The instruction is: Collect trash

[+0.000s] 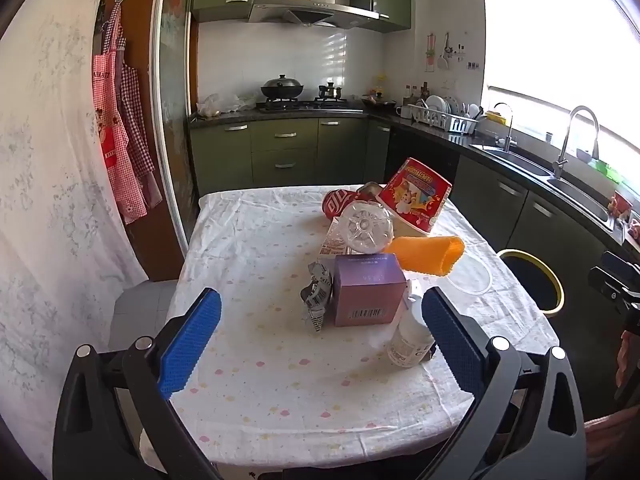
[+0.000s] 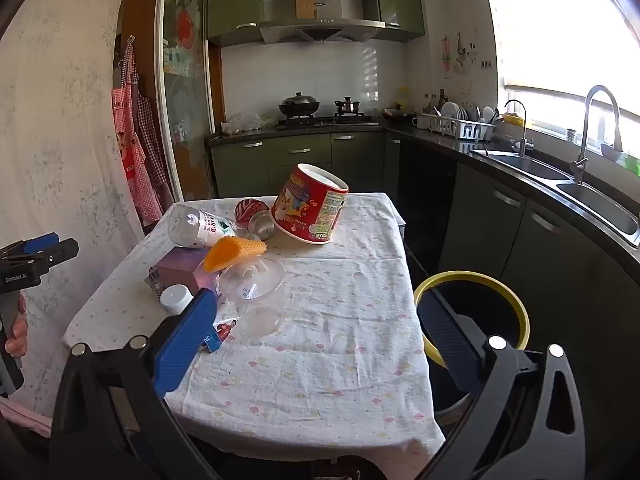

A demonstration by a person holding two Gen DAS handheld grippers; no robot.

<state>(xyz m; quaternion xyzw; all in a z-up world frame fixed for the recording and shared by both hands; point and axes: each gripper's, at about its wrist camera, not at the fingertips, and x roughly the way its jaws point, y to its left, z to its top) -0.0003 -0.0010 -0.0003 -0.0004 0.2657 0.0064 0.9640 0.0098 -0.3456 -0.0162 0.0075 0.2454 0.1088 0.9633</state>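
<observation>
Trash lies on a table under a white dotted cloth (image 1: pixel 248 360). A pink-purple box (image 1: pixel 366 290), a crumpled silver wrapper (image 1: pixel 318 298) and a small white bottle (image 1: pixel 412 332) lie nearest my left gripper (image 1: pixel 320 328), which is open and empty just short of them. Behind are a clear plastic bottle (image 1: pixel 364 226), an orange foam sleeve (image 1: pixel 426 256), a red can (image 1: pixel 338 202) and a red paper tub (image 1: pixel 416 196). My right gripper (image 2: pixel 316 332) is open and empty over the table's near right part. A clear plastic cup (image 2: pixel 252 284) lies ahead of it. A black bin with a yellow rim (image 2: pixel 472 312) stands right of the table.
Green kitchen cabinets and a dark counter with a sink (image 2: pixel 532 168) run along the right and back. A stove with a wok (image 2: pixel 300 106) is at the back. Aprons (image 1: pixel 120 140) hang on the left wall. The left gripper's body (image 2: pixel 32 264) shows in the right wrist view.
</observation>
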